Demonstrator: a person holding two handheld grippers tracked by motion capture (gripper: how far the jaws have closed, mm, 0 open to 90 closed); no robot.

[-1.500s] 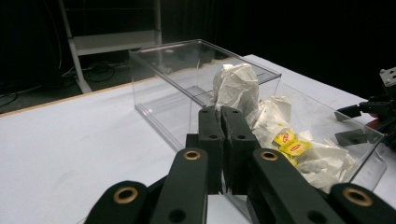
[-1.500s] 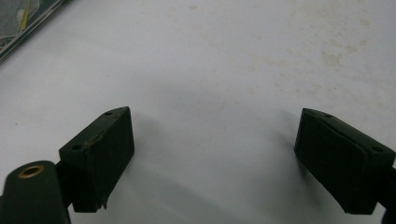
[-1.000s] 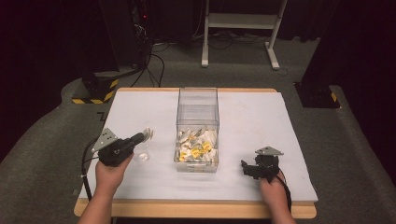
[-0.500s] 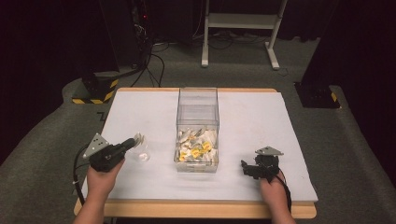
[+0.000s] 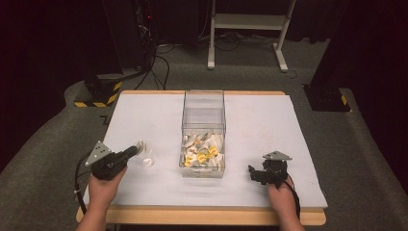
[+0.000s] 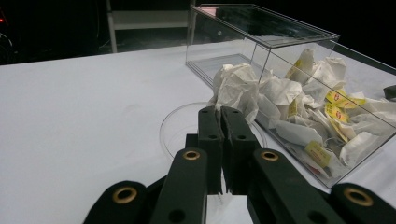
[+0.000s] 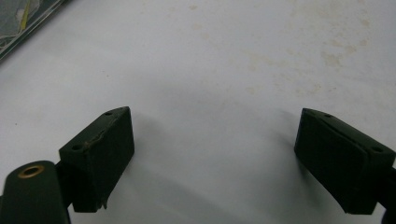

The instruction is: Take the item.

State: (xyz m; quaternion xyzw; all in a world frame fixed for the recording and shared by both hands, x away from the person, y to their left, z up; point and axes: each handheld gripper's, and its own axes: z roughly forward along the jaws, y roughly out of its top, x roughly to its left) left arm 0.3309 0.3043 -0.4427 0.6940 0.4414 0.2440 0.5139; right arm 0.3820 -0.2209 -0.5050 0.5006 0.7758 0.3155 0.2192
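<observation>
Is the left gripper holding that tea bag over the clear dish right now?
Touching: in the left gripper view the left gripper is shut on a crumpled tea bag, above the clear dish.

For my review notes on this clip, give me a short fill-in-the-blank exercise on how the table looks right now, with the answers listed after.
1. The left tongs are ____, holding a crumpled white tea bag over a small clear plastic dish.
2. The right tongs rest on the white table cover with their jaws ____.
3. The tall clear plastic box holds a heap of tea bags with ____ paper tags.

Missing words: shut; open; yellow
</observation>
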